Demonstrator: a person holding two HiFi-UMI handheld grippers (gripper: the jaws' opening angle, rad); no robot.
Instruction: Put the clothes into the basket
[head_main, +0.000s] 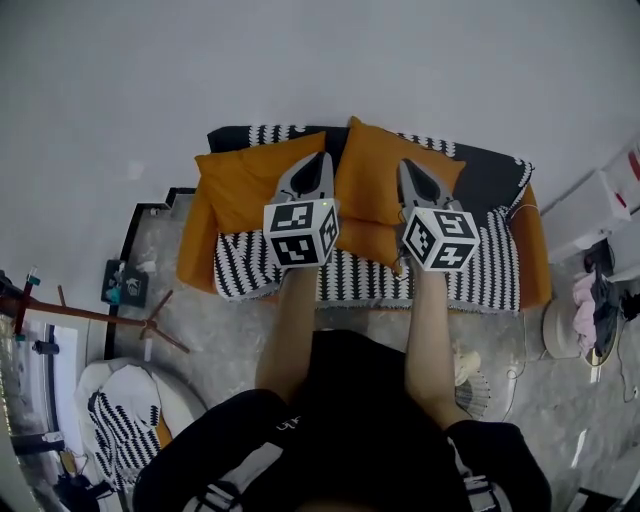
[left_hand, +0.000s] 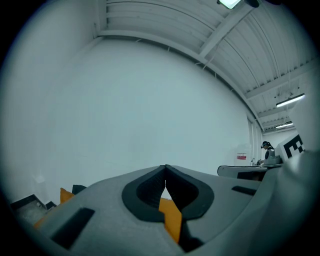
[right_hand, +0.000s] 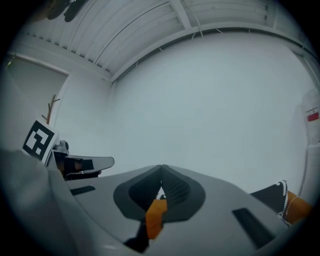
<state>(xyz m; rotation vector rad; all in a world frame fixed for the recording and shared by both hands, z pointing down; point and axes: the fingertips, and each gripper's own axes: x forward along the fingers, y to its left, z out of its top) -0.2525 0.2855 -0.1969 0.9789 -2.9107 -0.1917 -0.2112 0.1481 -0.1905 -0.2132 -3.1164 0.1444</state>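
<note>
Sofa fills centre, orange cushions on it, straight ahead of both grippers. White round basket, likely the target, sits low left on floor beside person, striped cloth in it. Pink and dark clothes heap at far right edge, well apart from jaws, nearer right gripper; long axis unreadable. Left gripper: jaws closed, empty. Right: same; orange in gap is cushion behind.

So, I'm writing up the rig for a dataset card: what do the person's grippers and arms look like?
Both the left gripper and right gripper have grey tapering jaws with black ribbed pads; each carries a white cube with black square markers. The person wears a black top with white stripes; forearms bare.
</note>
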